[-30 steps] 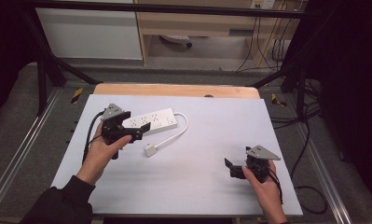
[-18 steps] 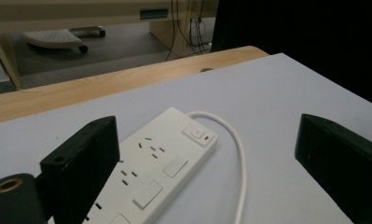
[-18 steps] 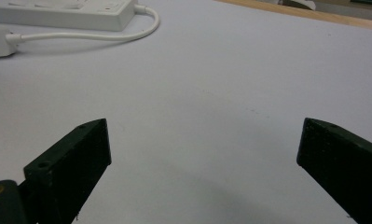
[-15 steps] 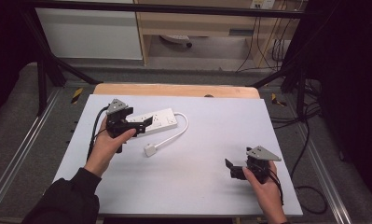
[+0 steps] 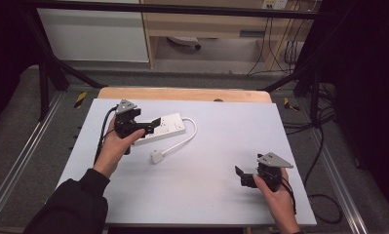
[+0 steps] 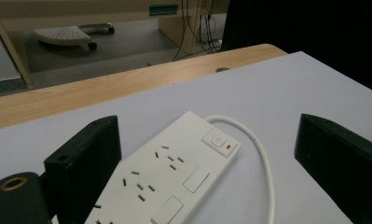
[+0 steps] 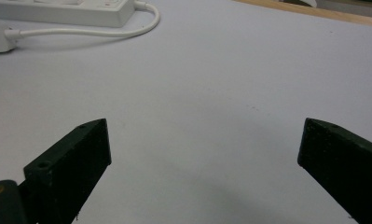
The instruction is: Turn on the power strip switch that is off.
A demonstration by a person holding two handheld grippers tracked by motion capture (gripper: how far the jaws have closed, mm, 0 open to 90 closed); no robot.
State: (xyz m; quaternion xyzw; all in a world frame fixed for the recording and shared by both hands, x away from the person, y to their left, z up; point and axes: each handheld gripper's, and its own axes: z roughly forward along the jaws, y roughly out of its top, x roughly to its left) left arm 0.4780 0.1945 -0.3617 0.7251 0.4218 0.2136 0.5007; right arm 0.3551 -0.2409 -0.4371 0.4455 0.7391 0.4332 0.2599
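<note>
Currently the left gripper (image 5: 150,124), jaws spread wide, straddles the white power strip (image 5: 164,127) near the surface's far left corner. Right gripper (image 5: 245,176) rests released, jaws apart, near the right front corner.

The left hand (image 5: 115,144) is reaching forward from a dark sleeve, holding the left gripper (image 5: 152,125) with its jaws spread wide. The right hand (image 5: 278,196) is holding the right gripper (image 5: 242,176) low, jaws gaping wide apart.
</note>
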